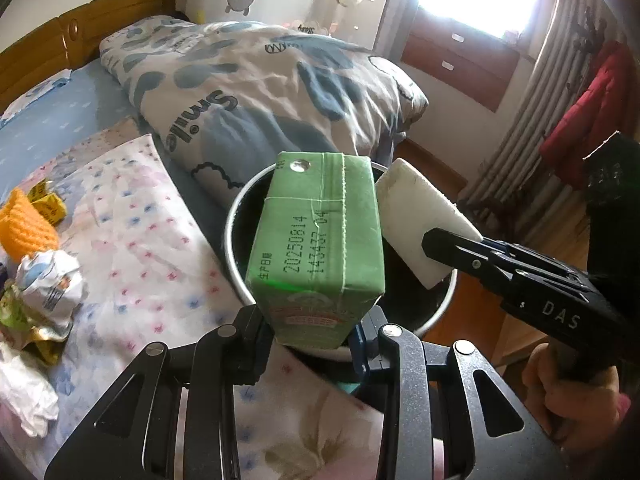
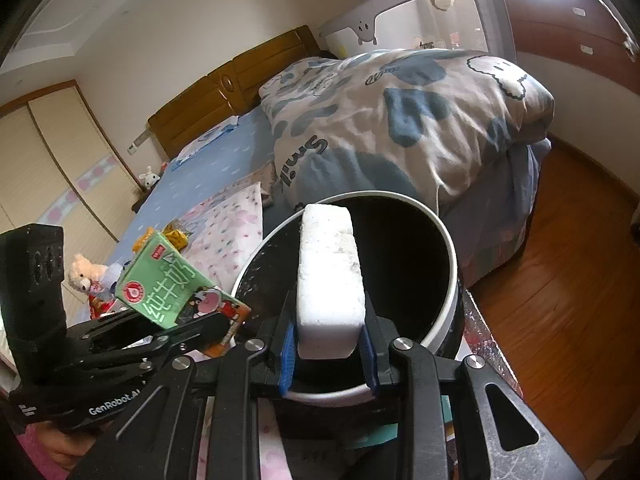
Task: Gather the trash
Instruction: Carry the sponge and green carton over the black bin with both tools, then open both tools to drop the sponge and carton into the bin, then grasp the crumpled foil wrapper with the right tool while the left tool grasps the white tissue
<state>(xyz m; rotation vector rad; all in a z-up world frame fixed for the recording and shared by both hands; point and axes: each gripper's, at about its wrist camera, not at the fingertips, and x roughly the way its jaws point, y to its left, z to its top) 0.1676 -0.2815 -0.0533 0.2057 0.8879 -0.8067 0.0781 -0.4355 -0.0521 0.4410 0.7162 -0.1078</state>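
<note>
Left wrist view: my left gripper [image 1: 312,332] has its fingers clamped on the green milk carton [image 1: 320,240], which I hold over the black trash bin [image 1: 240,216] beside the bed [image 1: 60,132]. My right gripper [image 2: 328,356] grips a white foam block [image 2: 330,276] above the same bin's mouth. Crumpled wrappers [image 1: 48,284] lie on the bed at left

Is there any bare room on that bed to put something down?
Yes: the floral sheet between the trash pile and the bin lies bare, as does the blue sheet between headboard and duvet. It is crowded over the bin.
</note>
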